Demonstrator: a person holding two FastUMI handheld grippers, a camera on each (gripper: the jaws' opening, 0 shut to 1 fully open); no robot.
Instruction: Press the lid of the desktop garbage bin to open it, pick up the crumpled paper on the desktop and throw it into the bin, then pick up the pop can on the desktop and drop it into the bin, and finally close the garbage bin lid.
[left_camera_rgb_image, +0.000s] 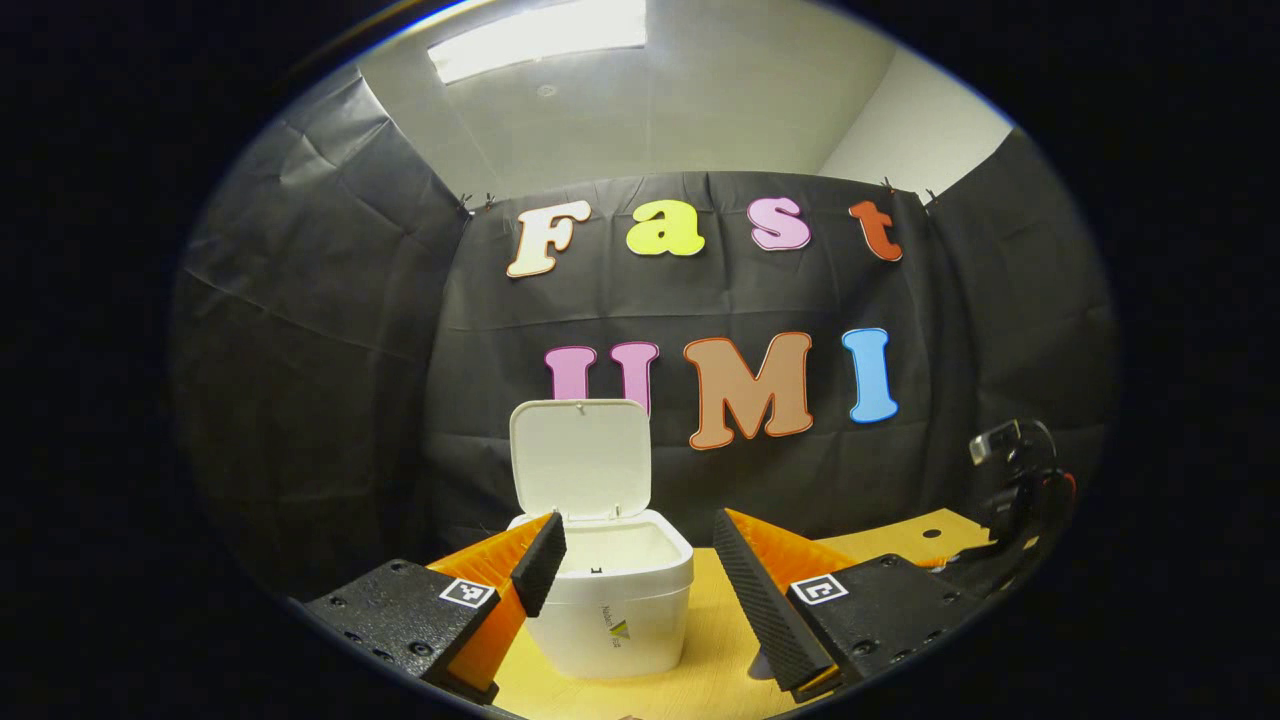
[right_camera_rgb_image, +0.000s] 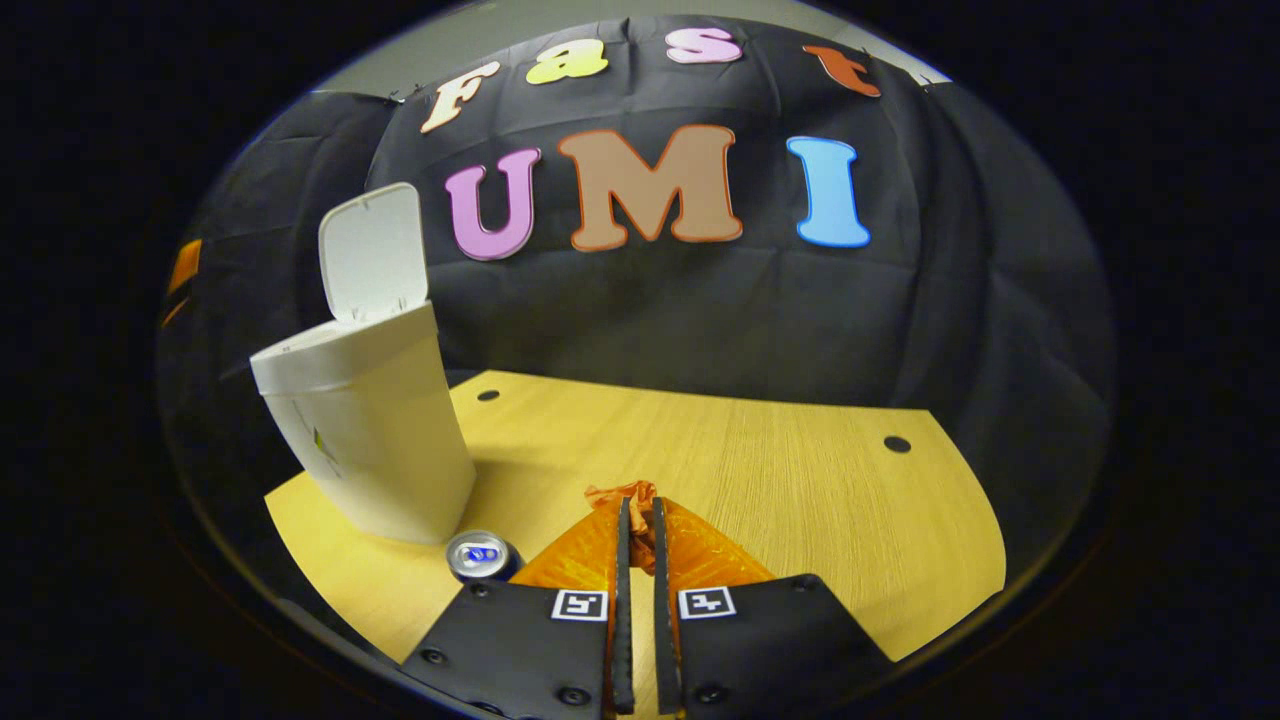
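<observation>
From the left gripper view, the bin (left_camera_rgb_image: 620, 600) stands on the wooden desktop (left_camera_rgb_image: 700, 660) just ahead, its lid (left_camera_rgb_image: 580, 458) swung up and standing nearly upright at the far side, so the mouth is clear. The left gripper (left_camera_rgb_image: 640, 575) hangs in front of it with its fingers spread wide and nothing between them; the left finger overlaps the bin's near rim in the picture, though I cannot tell if it touches. Far off at the right edge of the desk, a dark rig of the other gripper (left_camera_rgb_image: 1020, 490) shows. The risk here, to my eye, is that the idle left gripper sits close enough to knock the light bin, or tip the lid forward so that it drops shut before anything goes in

From the right gripper view, the right gripper (right_camera_rgb_image: 638, 525) is closed tight, fingers almost meeting, with the crumpled paper (right_camera_rgb_image: 625, 495) bunched at the tips and poking out beyond them. It looks pinched between them, low over the desk. The bin stands to the left and a bit farther off, lid up. The pop can (right_camera_rgb_image: 480, 555) stands upright just to the left of the gripper and just in front of the bin's base. The hold seems to be on only an edge of the wad, so the paper could slip out on the way over. A low swing left could also clip the can and send it rolling, or let the paper catch on the bin's rim and fall outside
</observation>
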